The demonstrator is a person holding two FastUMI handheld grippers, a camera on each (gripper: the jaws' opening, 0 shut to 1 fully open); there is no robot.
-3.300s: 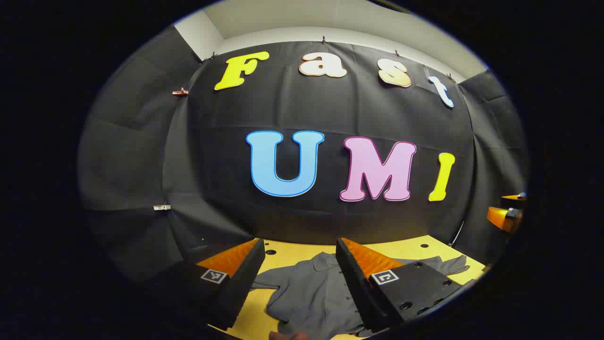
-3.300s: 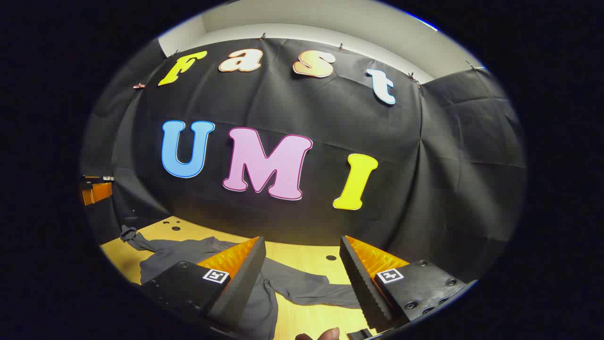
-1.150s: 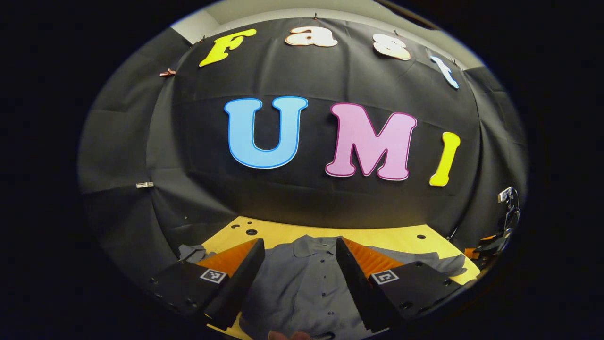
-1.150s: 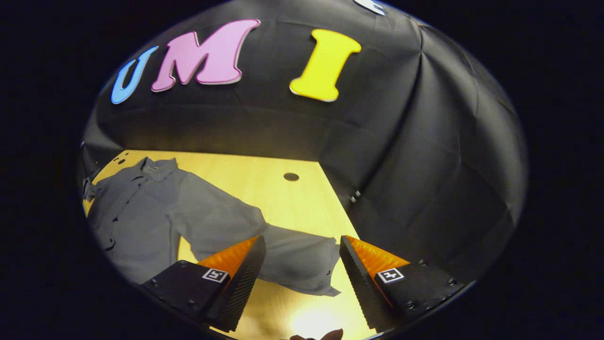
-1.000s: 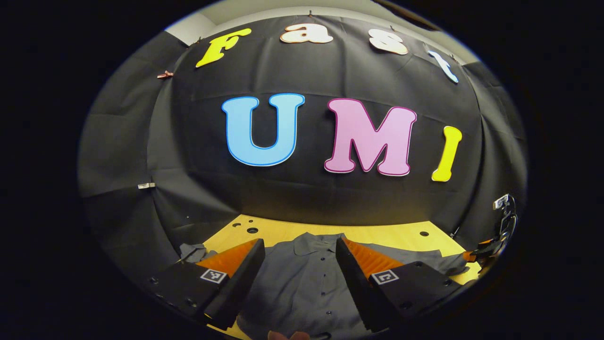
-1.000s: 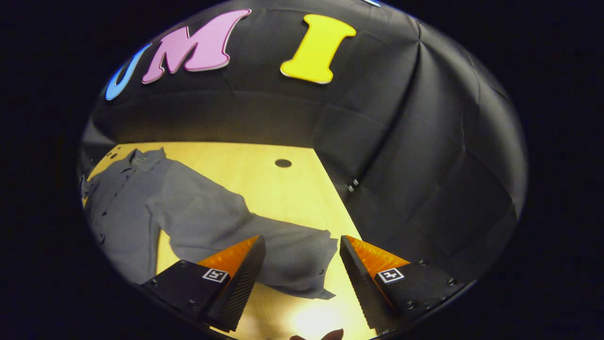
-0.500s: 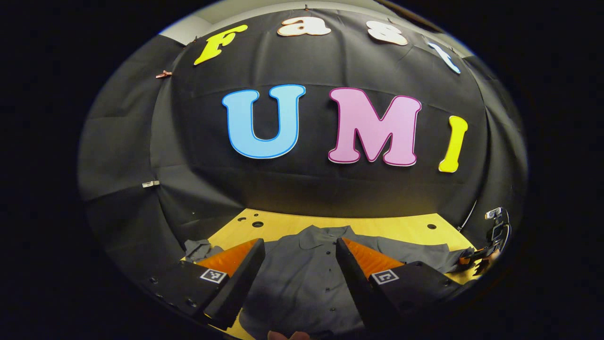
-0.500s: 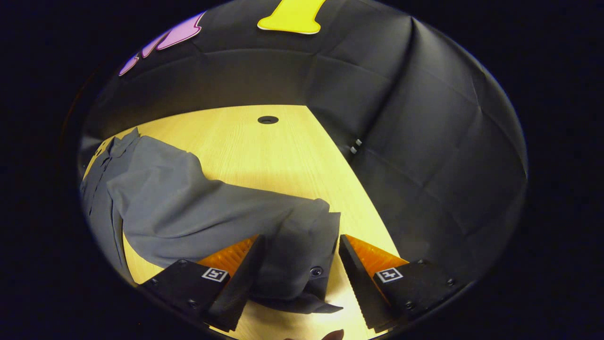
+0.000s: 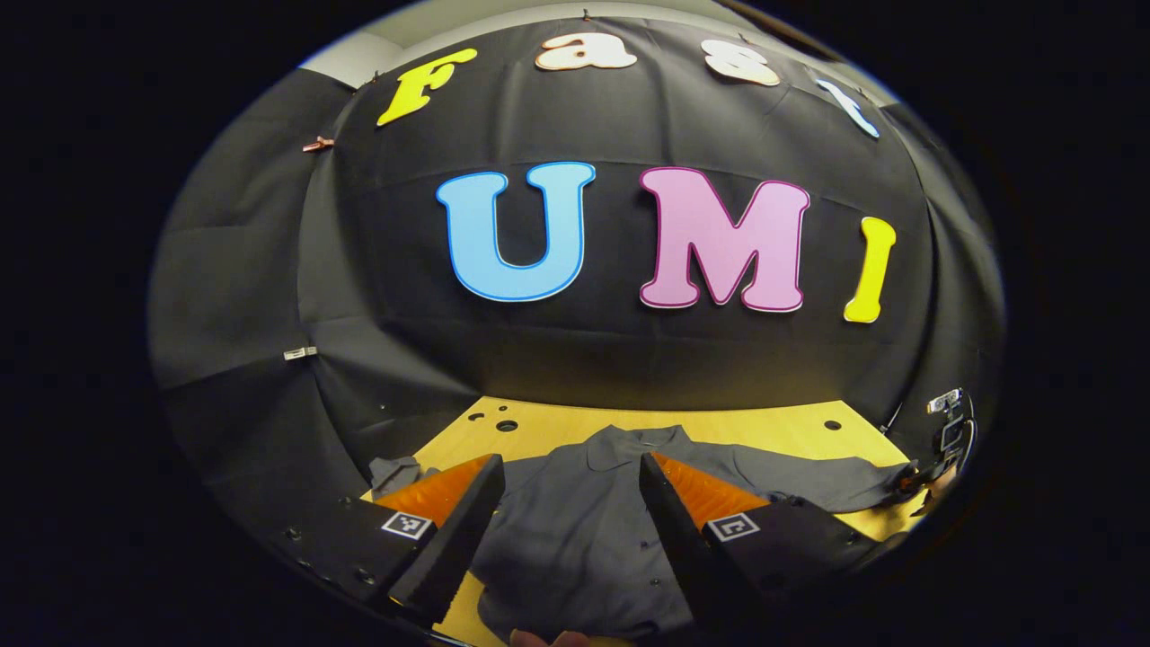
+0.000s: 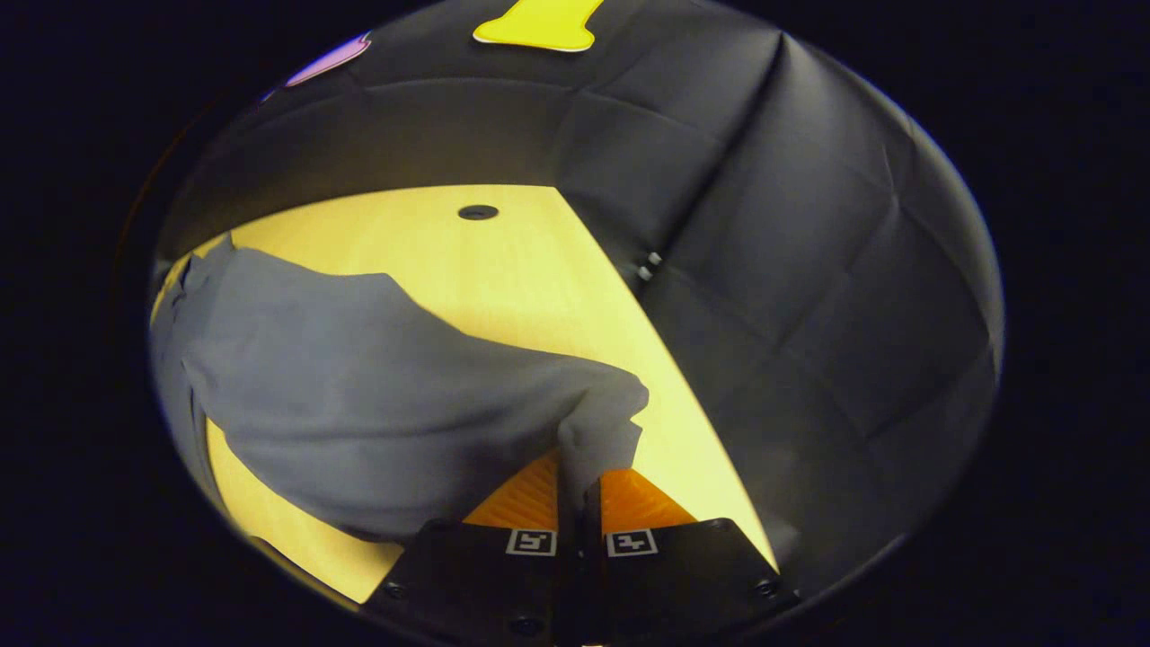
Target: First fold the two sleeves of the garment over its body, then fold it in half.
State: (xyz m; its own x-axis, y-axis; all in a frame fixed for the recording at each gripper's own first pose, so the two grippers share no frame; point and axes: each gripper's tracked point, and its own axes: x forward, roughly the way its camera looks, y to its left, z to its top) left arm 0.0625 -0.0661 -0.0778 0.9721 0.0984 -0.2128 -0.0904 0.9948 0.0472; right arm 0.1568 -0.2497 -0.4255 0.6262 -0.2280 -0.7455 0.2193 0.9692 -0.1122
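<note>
Yellow wood-grain tabletop [image 10: 503,270] carries a grey button-up shirt [image 9: 575,530]. Right gripper [image 10: 579,490] fingers pressed together, pinching the soft, creased sleeve cuff [image 10: 602,422]. Left gripper [image 9: 566,512] fingers spread wide above the shirt body, collar [image 9: 629,442] beyond. Black cloth wall behind.

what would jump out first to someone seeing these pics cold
First, the right gripper, shut on the cuff end of the grey shirt's sleeve, low in the right gripper view, the cloth bunched up from the yellow table. Next, in the left gripper view, the shirt lies spread with its collar toward the wall, and the left gripper hangs open above its body.
</note>
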